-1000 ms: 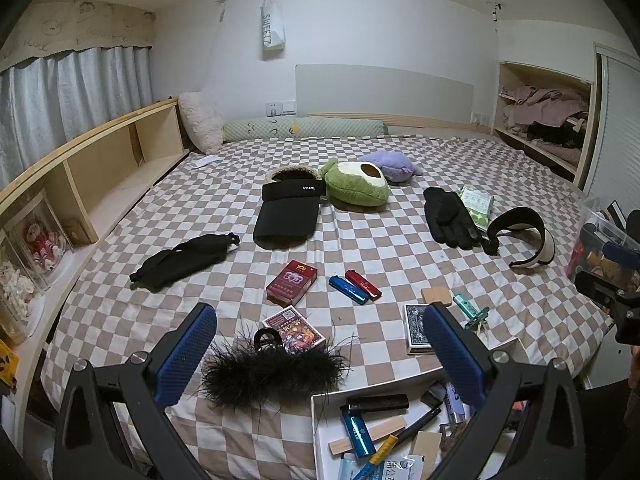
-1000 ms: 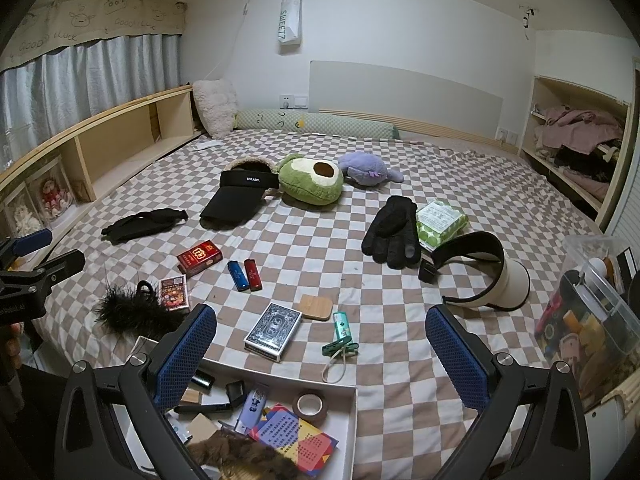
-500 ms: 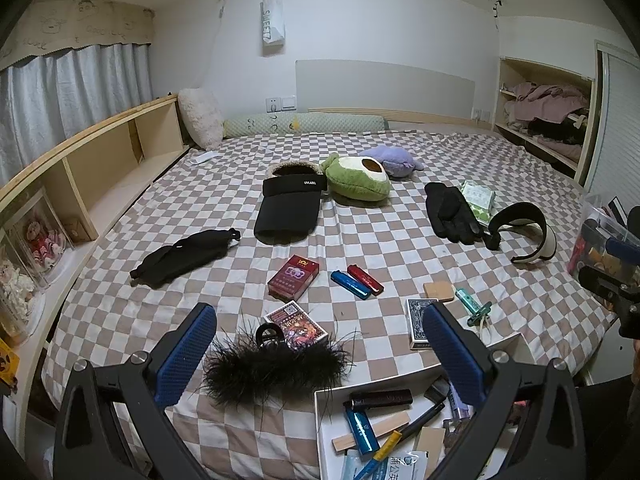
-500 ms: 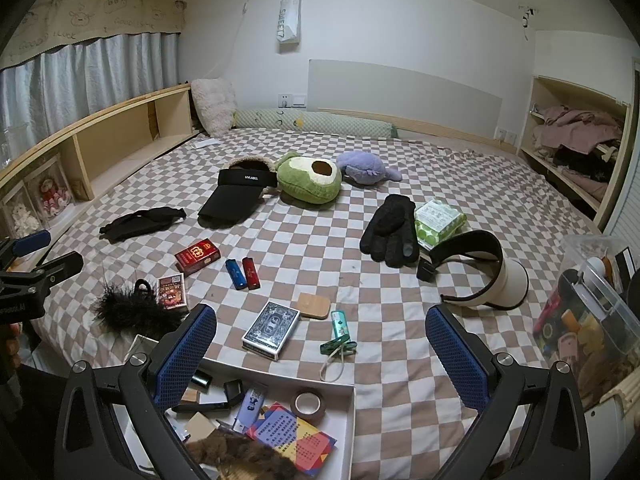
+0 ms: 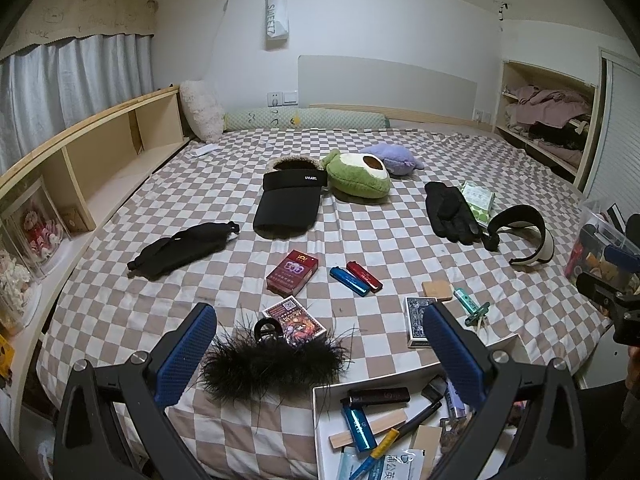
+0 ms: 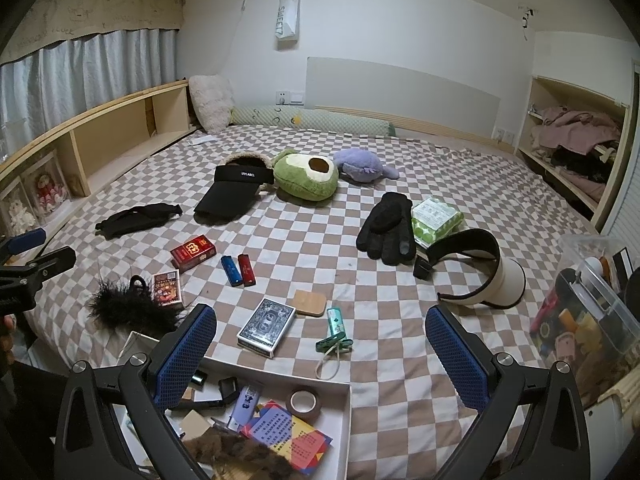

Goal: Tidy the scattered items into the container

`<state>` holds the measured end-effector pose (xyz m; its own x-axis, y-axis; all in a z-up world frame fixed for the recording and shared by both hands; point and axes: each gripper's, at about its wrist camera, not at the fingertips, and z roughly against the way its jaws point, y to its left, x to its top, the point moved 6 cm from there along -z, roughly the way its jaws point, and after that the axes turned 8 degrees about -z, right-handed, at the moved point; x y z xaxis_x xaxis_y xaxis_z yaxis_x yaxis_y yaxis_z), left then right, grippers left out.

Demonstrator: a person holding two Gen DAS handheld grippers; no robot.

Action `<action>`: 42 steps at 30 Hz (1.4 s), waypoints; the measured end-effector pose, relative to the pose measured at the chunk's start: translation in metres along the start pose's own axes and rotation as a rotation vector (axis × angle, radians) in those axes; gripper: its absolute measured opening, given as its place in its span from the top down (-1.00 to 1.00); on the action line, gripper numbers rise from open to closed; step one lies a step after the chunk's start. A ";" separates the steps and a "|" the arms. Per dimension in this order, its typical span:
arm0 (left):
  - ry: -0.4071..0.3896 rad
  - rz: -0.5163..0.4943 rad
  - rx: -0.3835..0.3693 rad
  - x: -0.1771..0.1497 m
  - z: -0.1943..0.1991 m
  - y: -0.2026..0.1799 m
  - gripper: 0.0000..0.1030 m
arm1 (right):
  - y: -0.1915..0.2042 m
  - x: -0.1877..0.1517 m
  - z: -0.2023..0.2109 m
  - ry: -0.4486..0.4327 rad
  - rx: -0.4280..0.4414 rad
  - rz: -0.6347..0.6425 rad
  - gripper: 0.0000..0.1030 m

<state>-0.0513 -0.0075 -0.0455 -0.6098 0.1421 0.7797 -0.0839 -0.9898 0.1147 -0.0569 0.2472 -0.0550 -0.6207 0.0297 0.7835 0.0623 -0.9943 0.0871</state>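
Note:
A white tray [image 5: 320, 432] [image 6: 345, 420] holding several small items sits at the bed's near edge. On the checkered bed lie a black feathery clip [image 5: 272, 360] [image 6: 128, 308], a card pack [image 5: 294, 320], a red box [image 5: 292, 272] [image 6: 193, 253], blue and red lighters [image 5: 354, 279] [image 6: 237, 270], a blue card deck [image 6: 266, 326] [image 5: 416, 316], a wooden coaster [image 6: 310, 302] and a green clip with cord [image 6: 335, 330]. My left gripper [image 5: 320, 344] is open and empty above the feathery clip. My right gripper [image 6: 320, 344] is open and empty above the tray's far edge.
Farther back lie a black visor [image 5: 290, 200], an avocado plush [image 5: 360, 176], black gloves [image 6: 386, 228], a tissue pack [image 6: 436, 218], a beige visor [image 6: 476, 272] and a black pouch [image 5: 184, 246]. A clear storage bin [image 6: 588, 312] stands at the right. Wooden shelves [image 5: 100, 152] line the left.
Both grippers have pulled back and lifted very slightly; the bed items sit a little farther up in both views. Nothing was grasped or moved.

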 end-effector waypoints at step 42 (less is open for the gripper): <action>0.146 -0.082 -0.028 -0.018 -0.056 0.055 -1.00 | -0.022 -0.023 -0.031 0.162 0.091 -0.128 -1.00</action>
<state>-0.0890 -0.0649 -0.0872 -0.7076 0.2224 0.6708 -0.1588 -0.9750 0.1557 -0.0683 0.2656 -0.0944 -0.7451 0.1311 0.6540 0.0404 -0.9698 0.2405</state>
